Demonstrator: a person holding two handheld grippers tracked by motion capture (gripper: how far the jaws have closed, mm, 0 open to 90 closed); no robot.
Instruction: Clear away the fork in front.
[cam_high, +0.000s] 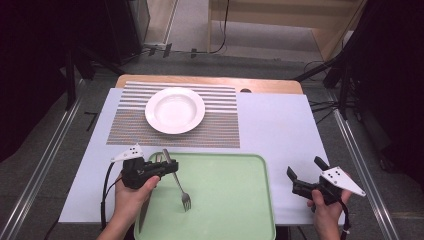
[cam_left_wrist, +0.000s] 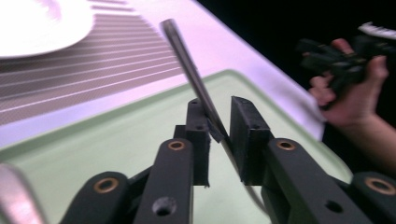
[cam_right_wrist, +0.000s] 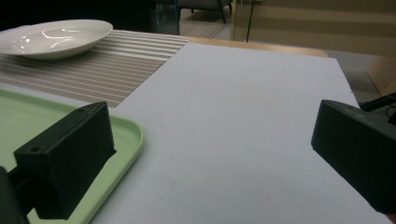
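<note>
A metal fork (cam_high: 179, 184) lies slanted on the green tray (cam_high: 235, 200), its tines (cam_high: 186, 202) on the tray floor and its handle (cam_left_wrist: 187, 65) rising between the jaws of my left gripper (cam_high: 167, 167). In the left gripper view the jaws (cam_left_wrist: 219, 105) stand a little apart; the handle leans on the left pad and a narrow gap shows at the right pad. My right gripper (cam_high: 305, 167) is held to the right of the tray over the white table cover, its jaws (cam_right_wrist: 210, 140) wide open with nothing between them.
A white plate (cam_high: 175, 110) sits on a striped placemat (cam_high: 220, 120) beyond the tray. A blurred shiny metal piece (cam_left_wrist: 11, 196) shows at the left gripper's near left. The white cover (cam_high: 280, 125) is bare to the right of the placemat.
</note>
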